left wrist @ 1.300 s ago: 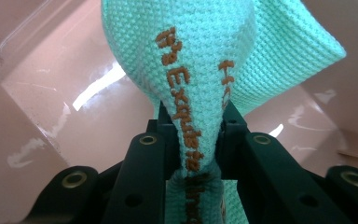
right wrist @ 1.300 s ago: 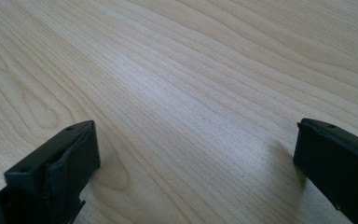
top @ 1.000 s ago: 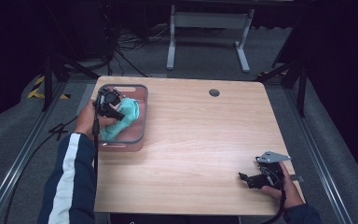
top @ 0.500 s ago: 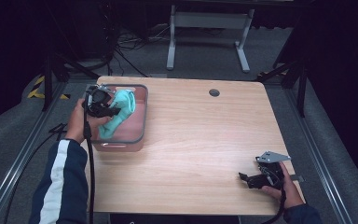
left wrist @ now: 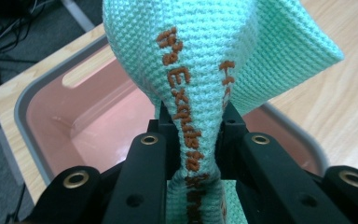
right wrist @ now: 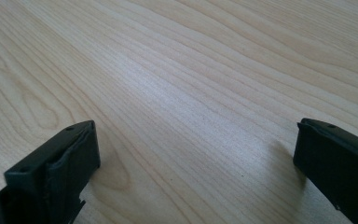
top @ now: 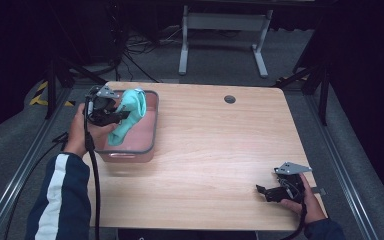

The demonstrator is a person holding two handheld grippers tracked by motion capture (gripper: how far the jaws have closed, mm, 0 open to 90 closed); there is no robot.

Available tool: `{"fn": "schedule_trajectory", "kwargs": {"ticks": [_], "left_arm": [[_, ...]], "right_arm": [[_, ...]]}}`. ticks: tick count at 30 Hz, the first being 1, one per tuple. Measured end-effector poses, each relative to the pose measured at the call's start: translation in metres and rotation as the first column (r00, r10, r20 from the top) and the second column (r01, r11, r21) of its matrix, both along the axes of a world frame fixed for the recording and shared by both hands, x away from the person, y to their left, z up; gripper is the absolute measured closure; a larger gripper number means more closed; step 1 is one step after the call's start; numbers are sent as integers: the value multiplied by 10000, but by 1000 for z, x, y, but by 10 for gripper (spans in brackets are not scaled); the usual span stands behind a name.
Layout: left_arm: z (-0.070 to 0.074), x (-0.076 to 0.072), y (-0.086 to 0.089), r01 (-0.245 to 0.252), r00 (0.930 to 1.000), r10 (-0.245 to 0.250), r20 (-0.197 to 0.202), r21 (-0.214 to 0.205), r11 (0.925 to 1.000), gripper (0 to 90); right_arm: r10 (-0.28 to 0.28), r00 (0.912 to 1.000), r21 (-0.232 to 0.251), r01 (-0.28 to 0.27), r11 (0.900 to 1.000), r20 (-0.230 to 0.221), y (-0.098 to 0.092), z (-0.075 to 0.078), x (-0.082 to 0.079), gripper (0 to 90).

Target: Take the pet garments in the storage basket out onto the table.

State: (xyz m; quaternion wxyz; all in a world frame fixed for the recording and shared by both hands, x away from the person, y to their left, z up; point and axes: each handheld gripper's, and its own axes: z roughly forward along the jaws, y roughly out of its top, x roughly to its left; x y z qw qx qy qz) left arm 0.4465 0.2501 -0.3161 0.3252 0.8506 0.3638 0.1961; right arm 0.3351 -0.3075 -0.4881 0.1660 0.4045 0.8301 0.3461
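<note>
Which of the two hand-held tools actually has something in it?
The left tool, over the pink tub: its jaws are pinched on a mint-green knitted cloth. The right tool is open over the bare wooden table.

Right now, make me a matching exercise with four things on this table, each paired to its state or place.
Things:
1. left hand-held gripper
2. right hand-held gripper
3. green cloth
4. pink bin

States:
A. open, over bare wood
B. sits at the table's left edge
C. pinched and lifted above the bin
D. shut on the cloth

Pairs: 1-D, 2-A, 3-C, 4-B
</note>
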Motion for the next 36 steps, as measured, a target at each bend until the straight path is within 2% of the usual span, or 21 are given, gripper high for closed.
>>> {"fn": "schedule_trajectory", "kwargs": {"ticks": [7, 12, 14, 21, 22, 25, 30, 36], "left_arm": [[14, -11, -9, 391, 9986, -386, 358, -117, 9992, 774], [23, -17, -15, 640, 9964, -639, 553, 4, 9980, 774], [26, -20, -19, 741, 9955, -732, 597, -119, 9972, 775], [30, -24, -34, 1224, 9900, -1221, 710, 5, 9925, 774], [30, -24, -36, 1230, 9896, -1220, 761, -83, 9924, 774], [30, -25, -46, 1456, 9863, -1441, 801, -139, 9892, 775], [32, -26, -62, 1928, 9782, -1933, 763, 133, 9811, 774], [33, -27, -81, 2363, 9690, -2374, 689, 239, 9714, 774]], "right_arm": [[0, 10000, 0, 0, 10000, 0, 0, 0, 0, 5], [-9, 10000, 8, 9, 10000, -1, 0, 0, 0, 5], [1, 10000, 1, -1, 10000, -1, 0, 0, 0, 5], [1, 10000, -1, -1, 10000, -1, 0, 0, 0, 5], [1, 10000, 0, -1, 10000, -1, 0, 0, 0, 5], [1, 10000, -1, -1, 10000, 0, 0, 0, 0, 5], [-8, 10000, 7, 8, 10000, -1, 0, 0, 0, 5], [2, 10000, 0, -2, 10000, 0, 0, 0, 0, 5]]}}
